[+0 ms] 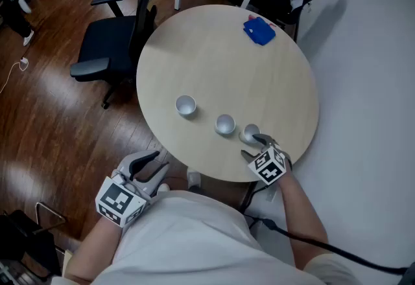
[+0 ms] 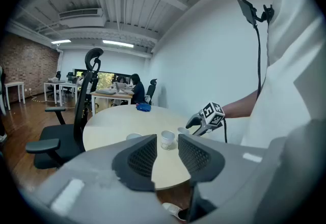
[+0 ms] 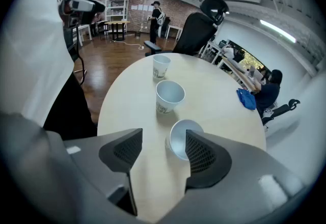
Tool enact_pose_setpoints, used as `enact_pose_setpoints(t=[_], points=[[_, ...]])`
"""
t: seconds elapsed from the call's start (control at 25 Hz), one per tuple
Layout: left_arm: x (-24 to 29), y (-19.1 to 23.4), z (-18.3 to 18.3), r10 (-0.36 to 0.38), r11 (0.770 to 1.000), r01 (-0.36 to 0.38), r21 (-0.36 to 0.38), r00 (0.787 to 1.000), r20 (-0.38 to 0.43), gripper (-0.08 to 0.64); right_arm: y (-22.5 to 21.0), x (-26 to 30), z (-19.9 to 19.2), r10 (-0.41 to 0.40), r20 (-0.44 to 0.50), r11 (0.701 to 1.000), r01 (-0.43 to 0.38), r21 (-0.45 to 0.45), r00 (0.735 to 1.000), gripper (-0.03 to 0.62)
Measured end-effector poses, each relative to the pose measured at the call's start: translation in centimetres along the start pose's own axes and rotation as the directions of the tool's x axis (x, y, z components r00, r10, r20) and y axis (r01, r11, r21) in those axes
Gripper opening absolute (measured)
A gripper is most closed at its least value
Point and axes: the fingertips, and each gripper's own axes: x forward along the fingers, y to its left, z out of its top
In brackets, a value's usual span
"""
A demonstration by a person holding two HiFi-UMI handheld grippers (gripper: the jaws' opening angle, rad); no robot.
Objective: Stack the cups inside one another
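Open and empty, the right gripper [image 3: 163,152] sits off-centre over the nearest white paper cup [image 3: 179,135], so closing now could clip its rim and topple it on the round pale-wood counter [image 3: 224,90].

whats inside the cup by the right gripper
Nothing visible: the cup shows a bare white interior. One of the right gripper's fingers covers its right edge.

Your table [image 1: 214,63]: pale beige, faint wood grain. The left cup [image 1: 185,106], middle cup [image 1: 225,125] and right cup [image 1: 250,133] are all white, with grey print on the sides where it shows. Blue cloth [image 1: 260,30] at upper right. Black chair [image 1: 110,41], dark brown plank floor [image 1: 58,128]. Your left gripper [image 1: 155,164] and right gripper [image 1: 251,146]: grey bodies, black mesh-patterned fingers [image 2: 140,159], black-and-white marker cubes.
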Motion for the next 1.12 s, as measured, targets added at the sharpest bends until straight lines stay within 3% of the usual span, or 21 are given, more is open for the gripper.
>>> enact_pose_setpoints(t=[0.12,0.28,0.48,0.88,1.12], points=[[2.0,-0.1,0.9,-0.006,1.000,0.006,-0.012,1.000,0.003,0.140,-1.4,1.6,-0.8,0.043,-0.062,0.998,-0.046,-0.047,0.997,0.247],[3.8,0.1,1.7,0.002,1.000,-0.002,-0.021,1.000,0.000,0.140,-2.8,3.0,-1.3,0.053,-0.103,0.994,-0.062,-0.086,0.993,0.091],[4.9,0.6,1.9,0.020,0.999,-0.021,-0.030,1.000,-0.016,0.140,-2.9,3.8,-1.6,0.079,-0.115,0.989,-0.092,-0.112,0.990,0.026],[5.9,0.6,2.2,0.024,0.999,-0.024,-0.025,0.999,-0.021,0.140,-3.9,0.7,0.1,0.073,-0.106,0.979,-0.092,-0.181,0.992,0.025],[5.2,0.4,2.0,0.033,0.999,-0.033,-0.043,0.999,-0.005,0.140,-4.4,-2.6,3.6,0.054,-0.071,0.966,-0.070,-0.249,0.996,0.024]])
